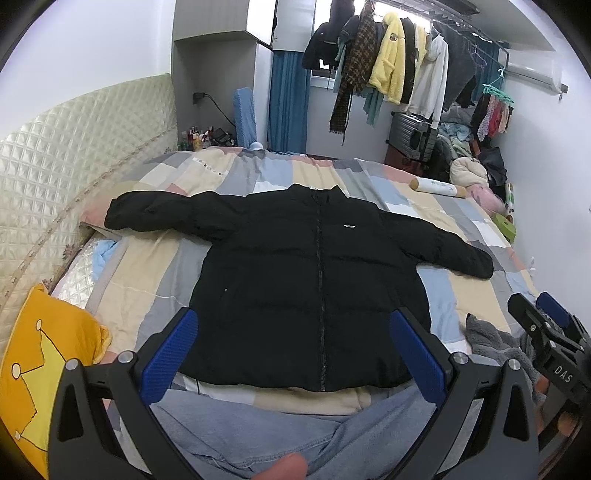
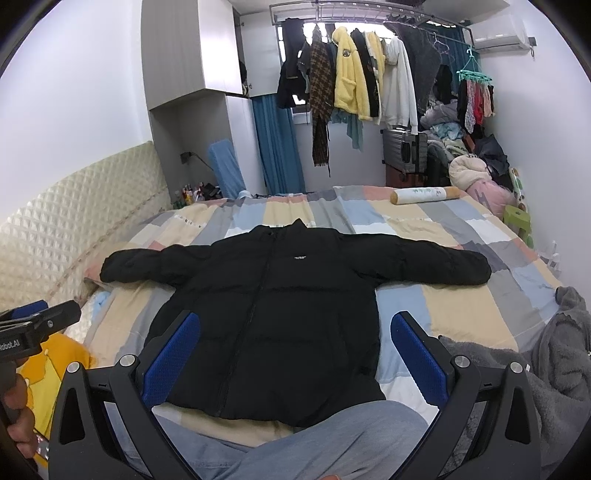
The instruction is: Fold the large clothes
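A black puffer jacket (image 1: 295, 280) is lying face up on the bed (image 1: 155, 273), zipped closed, collar pointing toward the far edge and both sleeves stretching out sideways toward the left and right edges. Its hem is resting near the bed's near edge, just beyond the person's knees in light blue jeans (image 1: 280, 432). A small white label (image 1: 348, 226) is showing on the chest; its lettering is too small to read.

The left gripper (image 1: 295, 354) is hovering over the hem, its blue-padded jaws standing wide apart and gripping nothing. The right gripper (image 2: 295, 354) is hovering likewise over the lower part of the jacket, jaws spread and empty. In the left wrist view the right gripper's body is carrying white letters reading "DAS". In the right wrist view the left gripper's body is showing writing that ends in "AI", the start being cut off.

A yellow pillow (image 1: 40, 362) with a crown drawing is lying at the near left corner of the bed, and a grey fleece blanket (image 2: 546, 365) is bunching at the near right corner. A cream roll (image 2: 424, 195) with faint illegible marks is sitting near the far right edge. Coats are hanging on a rack (image 2: 369, 14) beyond the bed.
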`<state>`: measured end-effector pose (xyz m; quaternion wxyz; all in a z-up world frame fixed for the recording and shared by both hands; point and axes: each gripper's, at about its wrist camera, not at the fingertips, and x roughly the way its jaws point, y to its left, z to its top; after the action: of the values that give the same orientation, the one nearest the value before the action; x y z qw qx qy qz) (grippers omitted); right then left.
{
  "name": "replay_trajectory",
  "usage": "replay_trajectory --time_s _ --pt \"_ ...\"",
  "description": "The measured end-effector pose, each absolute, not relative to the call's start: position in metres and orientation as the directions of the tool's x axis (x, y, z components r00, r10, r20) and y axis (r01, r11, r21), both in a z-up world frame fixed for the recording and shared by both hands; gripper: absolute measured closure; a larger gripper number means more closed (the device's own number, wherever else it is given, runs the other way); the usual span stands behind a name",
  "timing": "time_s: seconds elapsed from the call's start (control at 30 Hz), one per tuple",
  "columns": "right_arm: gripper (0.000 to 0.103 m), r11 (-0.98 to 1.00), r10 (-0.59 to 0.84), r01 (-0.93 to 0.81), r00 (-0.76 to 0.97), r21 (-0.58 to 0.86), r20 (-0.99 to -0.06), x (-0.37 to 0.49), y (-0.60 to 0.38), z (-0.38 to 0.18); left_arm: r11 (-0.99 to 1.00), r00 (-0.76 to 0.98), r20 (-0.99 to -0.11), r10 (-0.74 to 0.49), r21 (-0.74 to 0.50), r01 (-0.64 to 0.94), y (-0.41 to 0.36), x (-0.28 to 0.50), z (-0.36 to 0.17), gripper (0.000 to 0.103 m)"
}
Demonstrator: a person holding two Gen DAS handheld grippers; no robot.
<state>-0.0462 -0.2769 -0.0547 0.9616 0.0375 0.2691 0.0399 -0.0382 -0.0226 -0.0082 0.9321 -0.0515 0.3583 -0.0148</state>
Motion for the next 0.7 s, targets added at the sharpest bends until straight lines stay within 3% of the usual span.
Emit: replay_trajectory --time_s 0.7 --pt "0.0 0.993 0.11 -0.069 0.846 0.098 -0.521 -0.042 -0.2741 -0.0565 0.994 0.74 -0.67 -0.056 -0.105 -0.021 -0.0162 -0.0351 -0.0117 0.0"
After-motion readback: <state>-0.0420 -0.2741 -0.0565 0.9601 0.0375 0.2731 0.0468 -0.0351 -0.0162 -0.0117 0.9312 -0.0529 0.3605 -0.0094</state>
